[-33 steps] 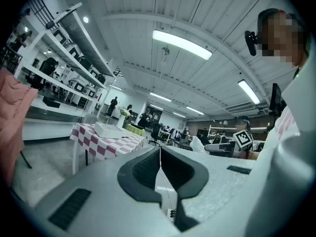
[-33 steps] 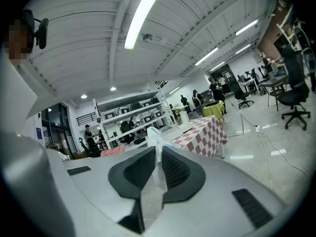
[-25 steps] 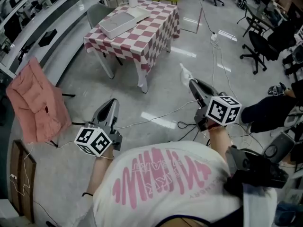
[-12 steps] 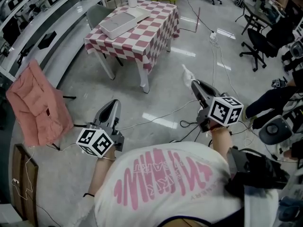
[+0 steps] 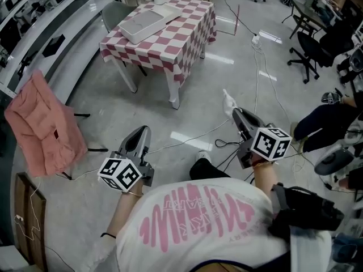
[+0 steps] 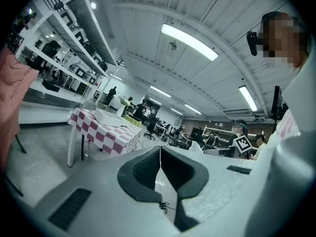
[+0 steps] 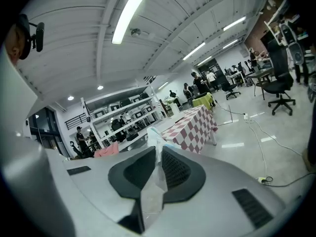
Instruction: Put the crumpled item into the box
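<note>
My right gripper (image 5: 235, 113) is shut on a crumpled clear plastic item (image 5: 227, 99), which sticks out past its tips. In the right gripper view the plastic (image 7: 155, 167) is pinched between the dark pads (image 7: 177, 169) and runs down the gap. My left gripper (image 5: 143, 130) is shut with nothing in it; in its own view the jaws (image 6: 160, 152) meet along a thin line. Both grippers are held over the floor, well short of the red-and-white checked table (image 5: 176, 41). A shallow white box (image 5: 142, 22) lies on that table, also visible as the box (image 6: 106, 116) far ahead.
A pink jacket (image 5: 42, 123) hangs over a chair at the left. Cables (image 5: 193, 137) trail over the grey floor between me and the table. Black office chairs (image 5: 312, 55) stand at the right, shelving (image 5: 34, 16) runs along the left wall. A shoe (image 5: 201, 157) shows below.
Both grippers have sunk lower in the head view, the right one still holding the plastic. A shoe has come into view between them.
</note>
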{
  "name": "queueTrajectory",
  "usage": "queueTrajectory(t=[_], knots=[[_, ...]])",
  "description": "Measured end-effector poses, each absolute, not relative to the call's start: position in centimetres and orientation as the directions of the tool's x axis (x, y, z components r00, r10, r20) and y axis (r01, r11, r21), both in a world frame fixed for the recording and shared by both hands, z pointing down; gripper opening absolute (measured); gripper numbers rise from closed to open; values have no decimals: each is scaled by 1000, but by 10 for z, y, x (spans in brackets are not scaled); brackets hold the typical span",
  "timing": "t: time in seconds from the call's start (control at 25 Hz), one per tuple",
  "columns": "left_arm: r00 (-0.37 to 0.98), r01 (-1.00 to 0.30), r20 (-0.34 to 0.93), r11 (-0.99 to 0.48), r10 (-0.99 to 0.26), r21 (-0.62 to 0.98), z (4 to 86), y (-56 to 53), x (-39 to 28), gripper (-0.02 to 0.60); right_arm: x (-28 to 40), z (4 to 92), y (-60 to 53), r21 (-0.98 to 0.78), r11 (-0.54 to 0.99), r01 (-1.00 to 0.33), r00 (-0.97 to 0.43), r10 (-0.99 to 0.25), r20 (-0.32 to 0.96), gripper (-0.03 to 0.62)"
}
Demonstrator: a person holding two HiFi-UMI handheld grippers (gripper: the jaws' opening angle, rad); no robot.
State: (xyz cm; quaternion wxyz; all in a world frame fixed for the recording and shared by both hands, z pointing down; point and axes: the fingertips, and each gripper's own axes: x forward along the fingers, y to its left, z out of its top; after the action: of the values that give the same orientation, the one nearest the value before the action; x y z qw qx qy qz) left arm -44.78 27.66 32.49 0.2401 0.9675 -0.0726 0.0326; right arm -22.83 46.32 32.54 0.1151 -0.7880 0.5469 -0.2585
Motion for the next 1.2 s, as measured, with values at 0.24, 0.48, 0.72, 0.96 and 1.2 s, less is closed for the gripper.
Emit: queueTrajectory(t=[0.24, 0.48, 0.72, 0.96, 1.2], knots=[[986, -162, 112, -866, -124, 473, 334, 259, -424, 12, -202, 339, 438, -474, -376, -796, 264, -921, 288, 44], [983, -181, 87, -881, -159, 437, 324, 228, -383, 12, -153, 334, 398, -472, -343, -812, 244, -934, 261, 44], [982, -188, 54, -887, -182, 422, 303, 198, -326, 12, -97, 312, 350, -461, -293, -837, 206, -951, 230, 44], [972, -228, 45, -878, -230, 420, 295, 167, -279, 12, -48, 302, 311, -456, -255, -853, 178, -962, 206, 44], [960, -263, 33, -861, -277, 435, 295, 141, -240, 12, -5, 302, 280, -406, -239, -882, 166, -964, 208, 44]])
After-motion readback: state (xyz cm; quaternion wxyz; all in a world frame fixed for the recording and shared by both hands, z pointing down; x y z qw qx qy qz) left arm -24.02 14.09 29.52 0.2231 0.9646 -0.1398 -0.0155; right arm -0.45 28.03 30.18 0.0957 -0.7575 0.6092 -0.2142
